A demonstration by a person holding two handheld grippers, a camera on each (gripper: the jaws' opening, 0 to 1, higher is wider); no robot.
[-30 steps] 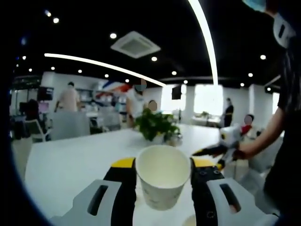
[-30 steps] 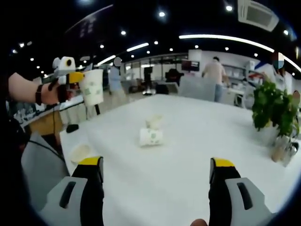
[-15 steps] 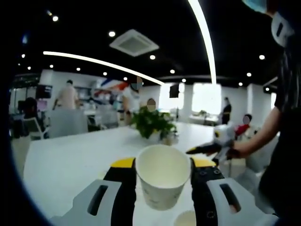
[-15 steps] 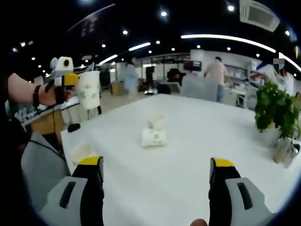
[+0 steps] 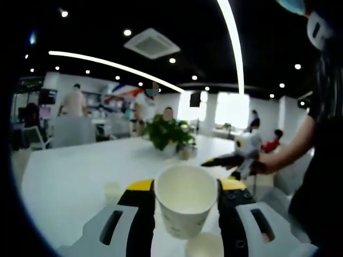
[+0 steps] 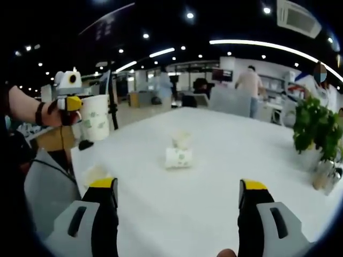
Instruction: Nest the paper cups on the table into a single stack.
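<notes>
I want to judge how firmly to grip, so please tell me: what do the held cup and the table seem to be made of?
The held cup looks like thin paper: matte off-white walls, a rolled rim and a faint green print; whether the inside is coated cannot be seen. The left gripper is shut on it. The table has a plain white, smooth, low-gloss top, perhaps laminate; the look leaves that open.

A dark ceiling (image 5: 177, 21) carried long light strips (image 5: 231, 43) (plus small spotlights); bright windows (image 5: 231, 110) glowed beyond the white table (image 6: 214, 160).
</notes>
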